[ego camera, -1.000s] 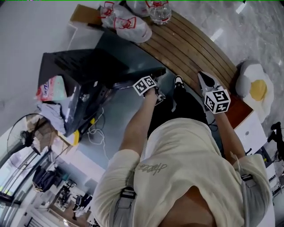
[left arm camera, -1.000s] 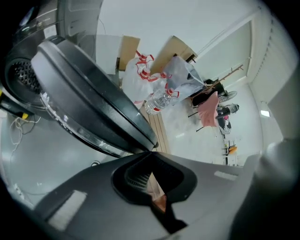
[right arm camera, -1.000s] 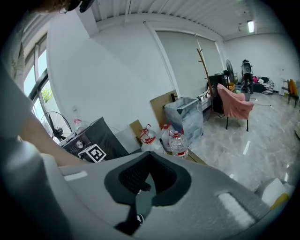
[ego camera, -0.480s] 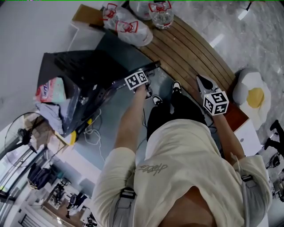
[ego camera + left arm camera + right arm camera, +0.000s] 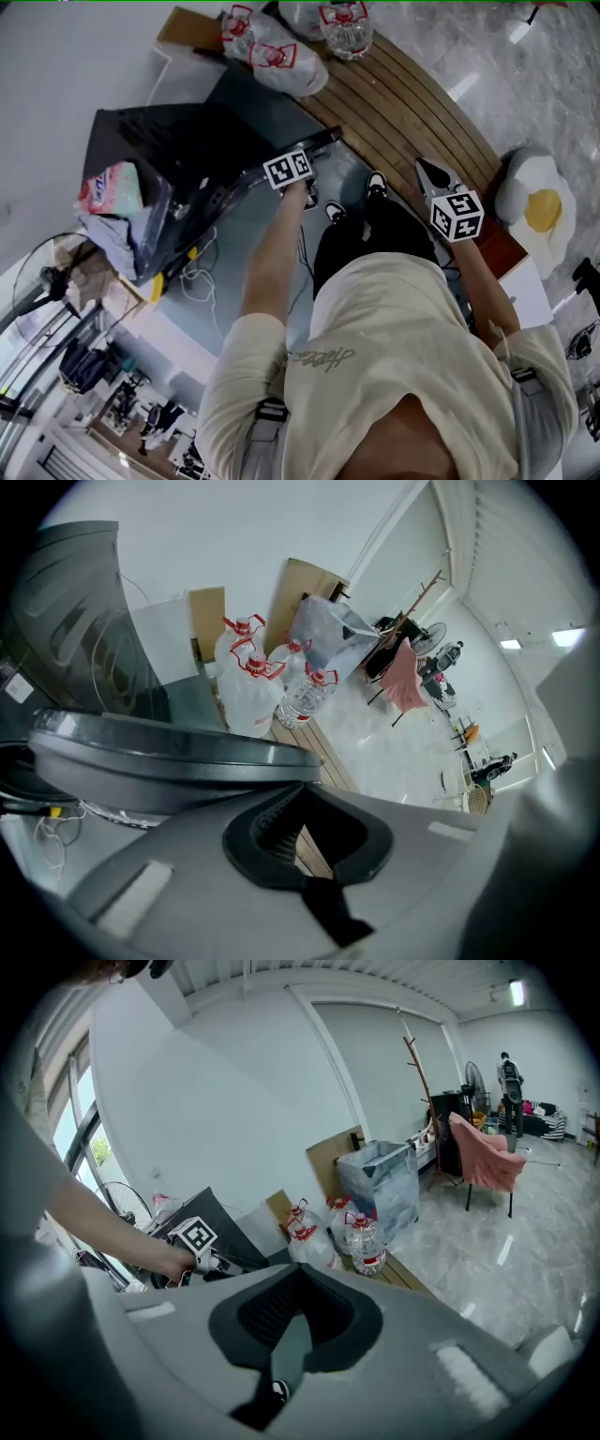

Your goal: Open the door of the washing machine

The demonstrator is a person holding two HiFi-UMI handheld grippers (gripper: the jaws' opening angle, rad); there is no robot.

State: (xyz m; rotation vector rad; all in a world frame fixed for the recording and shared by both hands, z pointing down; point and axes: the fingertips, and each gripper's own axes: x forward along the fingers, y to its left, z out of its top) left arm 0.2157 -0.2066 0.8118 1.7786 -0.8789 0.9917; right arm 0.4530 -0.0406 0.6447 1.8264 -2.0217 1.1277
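The dark washing machine (image 5: 159, 150) stands at the left of the head view, with its door (image 5: 319, 142) swung out toward me. My left gripper (image 5: 307, 195), under its marker cube, is at the door's outer edge. In the left gripper view the door's thick dark rim (image 5: 169, 757) runs up against the left jaw of the gripper (image 5: 305, 789); the jaws are shut, and whether they pinch the rim is hidden. My right gripper (image 5: 433, 173) hangs over the bench, away from the machine, and its jaws (image 5: 298, 1283) are shut with nothing in them.
A wooden bench (image 5: 403, 103) curves behind the machine, with water jugs (image 5: 272, 52) and a bottle (image 5: 342, 23) at its far end. An egg-shaped cushion (image 5: 534, 202) lies at the right. Cables (image 5: 202, 272), a fan (image 5: 56, 281) and piled laundry (image 5: 108, 202) crowd the left.
My left gripper has moved up and left in the head view, rolling as it went, and the door's edge swung out with it. The right gripper has barely shifted.
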